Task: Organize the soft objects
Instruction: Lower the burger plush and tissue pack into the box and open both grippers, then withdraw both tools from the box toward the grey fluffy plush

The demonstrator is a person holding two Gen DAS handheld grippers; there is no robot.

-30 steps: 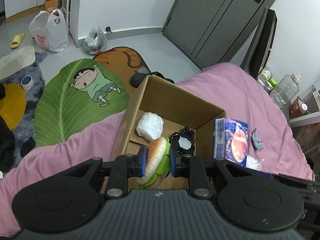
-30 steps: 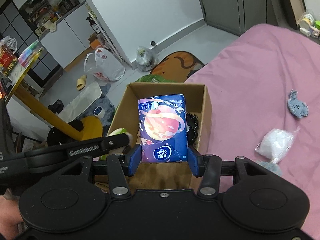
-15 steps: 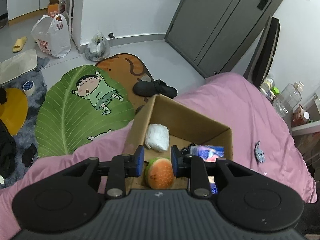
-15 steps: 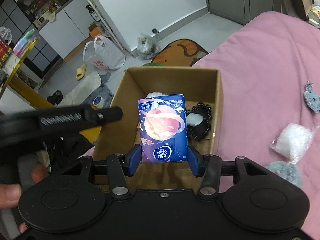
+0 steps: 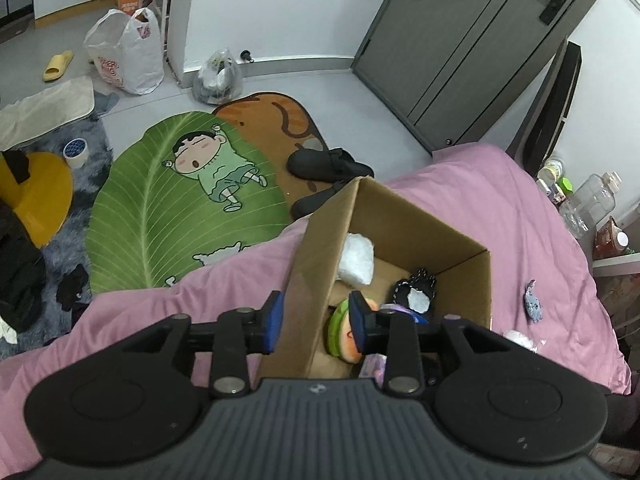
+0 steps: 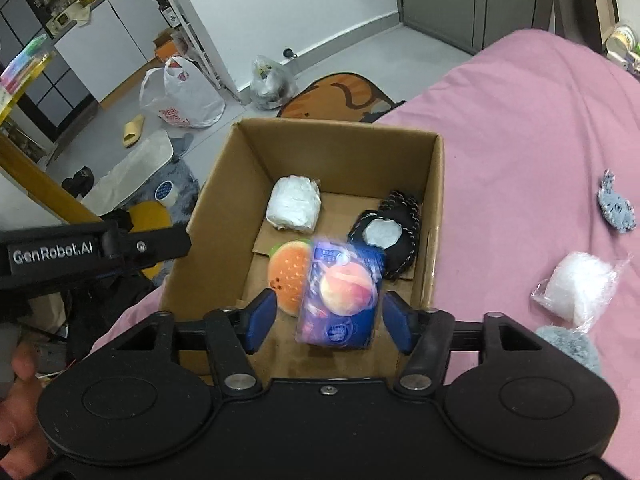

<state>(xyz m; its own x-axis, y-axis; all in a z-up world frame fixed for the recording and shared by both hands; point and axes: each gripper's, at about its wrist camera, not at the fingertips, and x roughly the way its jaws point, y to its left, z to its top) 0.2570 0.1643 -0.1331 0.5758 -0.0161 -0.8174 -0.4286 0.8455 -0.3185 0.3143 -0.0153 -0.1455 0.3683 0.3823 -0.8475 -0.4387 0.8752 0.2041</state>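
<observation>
My right gripper (image 6: pixel 326 320): jaws spread and just been opening; the tissue pack (image 6: pixel 340 296) sits blurred between the blue pads with a gap on each side, so I grip nothing.
My left gripper (image 5: pixel 316 322): jaws parted, just been opening; the near wall of the box runs between my pads, one pad outside the box, one inside, and neither pad presses on it that I can see.
Cardboard box (image 6: pixel 434 200): open-topped, standing on the pink bedspread (image 6: pixel 520 120) at the bed's edge.
Tissue pack: inside the box at its near side, blue with a peach-coloured planet print, just beside the burger toy.
Burger toy (image 6: pixel 290 276): on the box floor, left of the tissue pack; in my left view (image 5: pixel 342 334) it lies just by my inner pad, apart from it.
White bundle (image 6: pixel 294 202): toward the far left of the box floor.
Black plush (image 6: pixel 390 236): against the right wall of the box, white patch facing up.
On the bedspread outside the box: a grey knitted piece (image 6: pixel 616 208), a clear bag of white fluff (image 6: pixel 580 284), a grey fuzzy thing (image 6: pixel 572 346) near my right side.
Person's hand (image 6: pixel 16 404): at the left edge of my right view, below the other gripper's body.
</observation>
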